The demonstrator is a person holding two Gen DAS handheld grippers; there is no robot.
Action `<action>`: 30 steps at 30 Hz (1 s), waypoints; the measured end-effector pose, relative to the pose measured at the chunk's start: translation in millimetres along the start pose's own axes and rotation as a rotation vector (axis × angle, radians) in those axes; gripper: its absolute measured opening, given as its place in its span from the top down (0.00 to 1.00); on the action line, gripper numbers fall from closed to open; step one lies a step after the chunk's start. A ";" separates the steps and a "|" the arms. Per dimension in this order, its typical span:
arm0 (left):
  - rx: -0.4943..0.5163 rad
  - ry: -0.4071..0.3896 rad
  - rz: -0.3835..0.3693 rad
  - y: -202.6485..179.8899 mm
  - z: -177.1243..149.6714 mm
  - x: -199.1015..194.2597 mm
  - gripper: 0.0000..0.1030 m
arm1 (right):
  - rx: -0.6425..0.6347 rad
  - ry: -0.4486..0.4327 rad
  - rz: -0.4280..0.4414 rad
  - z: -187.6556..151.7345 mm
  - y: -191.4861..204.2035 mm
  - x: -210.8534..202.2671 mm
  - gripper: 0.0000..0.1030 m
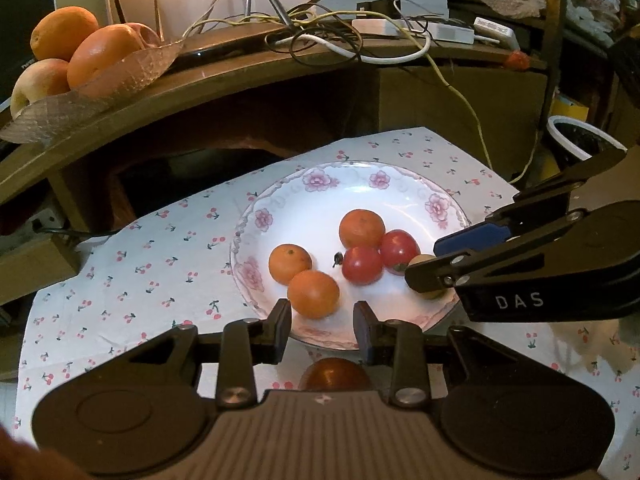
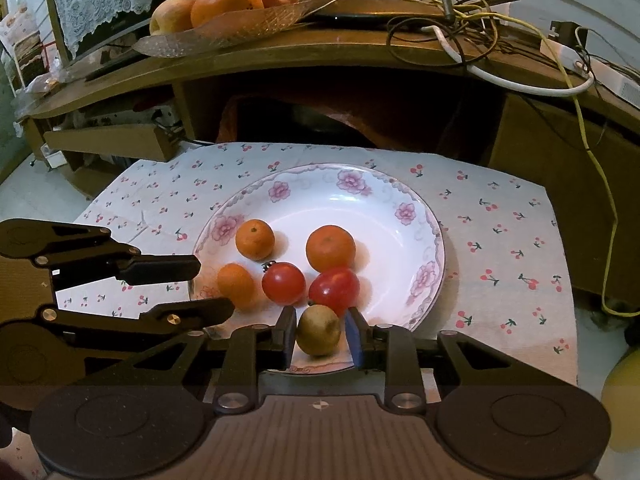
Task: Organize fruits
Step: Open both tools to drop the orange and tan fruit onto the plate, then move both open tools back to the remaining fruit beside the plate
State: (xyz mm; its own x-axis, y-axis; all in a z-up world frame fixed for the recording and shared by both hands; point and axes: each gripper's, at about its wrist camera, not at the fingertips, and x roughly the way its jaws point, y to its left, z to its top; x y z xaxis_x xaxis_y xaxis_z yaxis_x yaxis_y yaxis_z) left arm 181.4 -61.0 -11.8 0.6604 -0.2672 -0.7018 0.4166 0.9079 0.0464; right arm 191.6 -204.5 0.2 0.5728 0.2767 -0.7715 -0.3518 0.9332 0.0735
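Only the right wrist view shows the small yellow-brown fruit (image 2: 319,330) whole: it sits on the near rim of the flowered plate (image 2: 400,224), between the fingers of the right gripper (image 2: 320,334), whose jaws stand a little wider than the fruit, the left pad close against it and a thin gap on the right. Its long axis looks roughly upright, tilted slightly; which end is the stem I cannot tell. From the left wrist view the same fruit (image 1: 430,276) is mostly hidden behind the right gripper (image 1: 424,262), which reaches in from the right. That view alone shows a dark red fruit (image 1: 335,374) lying on the cherry-print cloth (image 1: 140,264) under the left gripper (image 1: 322,326), just outside the plate (image 1: 360,184). The left gripper is open with nothing between its fingers, poised at the plate's near edge beside an orange (image 1: 313,294). On the plate lie three oranges (image 2: 255,239) and two red tomatoes (image 2: 283,283), the tomatoes touching each other and the rear one touching the largest orange (image 2: 330,248). Behind, a wooden shelf (image 2: 280,52) carries a glass dish (image 2: 224,34) of larger fruit and a tangle of cables (image 2: 460,20).
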 end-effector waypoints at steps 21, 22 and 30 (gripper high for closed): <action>-0.014 -0.054 0.004 11.4 2.2 -32.8 0.60 | 0.042 -0.059 -0.012 1.0 -9.0 -17.9 0.72; -0.013 -0.052 0.005 12.1 1.5 -33.8 0.59 | 0.037 -0.058 -0.007 0.2 -7.1 -18.2 0.72; -0.005 -0.025 -0.009 21.6 -13.6 -48.7 0.57 | 0.014 -0.041 0.073 -6.7 10.0 -25.9 0.68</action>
State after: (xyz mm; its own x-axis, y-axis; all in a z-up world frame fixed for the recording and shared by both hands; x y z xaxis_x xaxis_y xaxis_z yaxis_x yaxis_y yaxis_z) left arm 149.7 -24.0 13.7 0.6723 -0.2832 -0.6840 0.4196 0.9070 0.0369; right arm 168.3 -203.9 16.6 0.5758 0.3527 -0.7376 -0.3831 0.9134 0.1377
